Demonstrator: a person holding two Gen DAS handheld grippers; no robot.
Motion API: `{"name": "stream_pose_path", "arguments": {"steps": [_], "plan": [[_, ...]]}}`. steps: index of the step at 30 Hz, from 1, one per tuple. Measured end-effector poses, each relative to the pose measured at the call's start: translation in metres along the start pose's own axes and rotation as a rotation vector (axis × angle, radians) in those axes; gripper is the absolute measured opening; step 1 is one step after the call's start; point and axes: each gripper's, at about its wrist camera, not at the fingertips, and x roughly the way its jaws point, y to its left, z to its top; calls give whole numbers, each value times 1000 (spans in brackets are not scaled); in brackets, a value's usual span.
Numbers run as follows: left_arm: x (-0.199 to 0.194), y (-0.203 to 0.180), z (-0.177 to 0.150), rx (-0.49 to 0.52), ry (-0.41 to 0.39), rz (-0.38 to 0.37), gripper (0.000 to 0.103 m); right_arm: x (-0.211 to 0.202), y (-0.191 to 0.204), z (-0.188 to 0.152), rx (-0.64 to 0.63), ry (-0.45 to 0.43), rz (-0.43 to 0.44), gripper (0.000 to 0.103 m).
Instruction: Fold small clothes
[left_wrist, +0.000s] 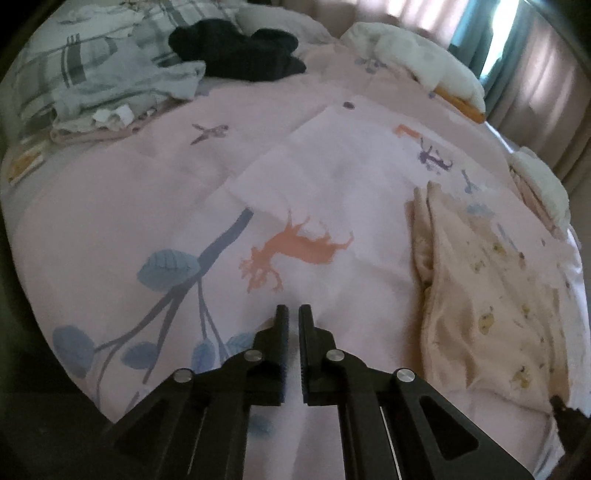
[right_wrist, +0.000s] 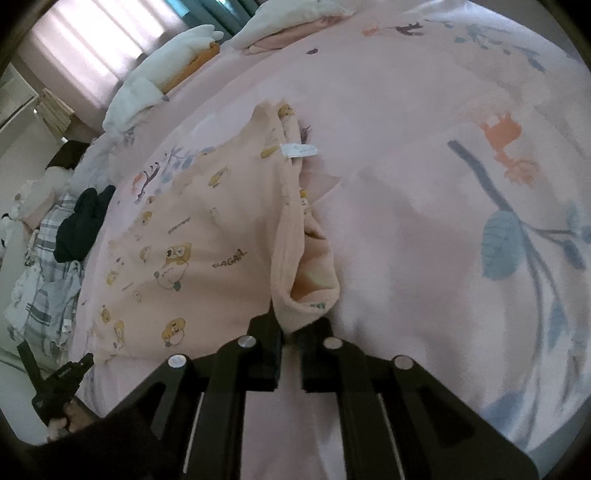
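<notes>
A small peach garment (right_wrist: 192, 236) printed with yellow cartoon animals lies spread on the pink bedcover (right_wrist: 406, 229). My right gripper (right_wrist: 291, 325) is shut on the garment's near hem, whose edge stands up in a fold with a white label (right_wrist: 299, 150) farther along it. In the left wrist view the same garment (left_wrist: 480, 295) lies at the right. My left gripper (left_wrist: 294, 314) is shut and empty, hovering over the bedcover (left_wrist: 184, 184) left of the garment. It also shows at the lower left of the right wrist view (right_wrist: 62, 376).
A pile of plaid and pale clothes (left_wrist: 96, 74) with a dark garment (left_wrist: 243, 51) sits at the far left of the bed. White pillows (left_wrist: 417, 59) line the far edge. Curtains (left_wrist: 524, 55) hang behind.
</notes>
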Motion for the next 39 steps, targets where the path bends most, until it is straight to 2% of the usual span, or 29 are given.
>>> {"name": "stream_pose_path", "arguments": {"steps": [3, 7, 9, 10, 12, 16, 18, 21, 24, 31, 36, 39], "plan": [[-6, -7, 3, 8, -33, -17, 4, -16, 5, 1, -54, -48, -85, 26], [-23, -23, 4, 51, -83, -60, 4, -30, 6, 4, -108, -85, -197, 28], [-29, -36, 5, 93, -117, -82, 9, -36, -1, 7, -76, -88, -164, 32], [-29, -39, 6, 104, -124, -90, 12, -38, -5, 7, -42, -82, -126, 38], [-28, -46, 8, 114, -131, -102, 29, -41, -6, 6, -5, -78, -87, 49], [-27, -58, 9, 129, -147, -138, 36, -41, 3, 0, 19, -97, -49, 61], [-29, -63, 9, 139, -152, -164, 48, -36, 10, -2, 20, -80, -27, 68], [-36, -70, 6, 154, -183, -203, 55, -31, 14, -5, 51, -56, 18, 71], [-41, -78, 2, 190, -195, -219, 64, -28, 9, -12, 141, -54, 75, 77], [-45, -84, -1, 200, -182, -280, 68, -10, 3, -27, 333, -34, 237, 81], [-50, -87, -4, 188, -180, -309, 71, -2, 7, -24, 399, -96, 324, 85], [-49, -92, -6, 215, -206, -296, 72, 4, 9, -20, 421, -112, 338, 85]]}}
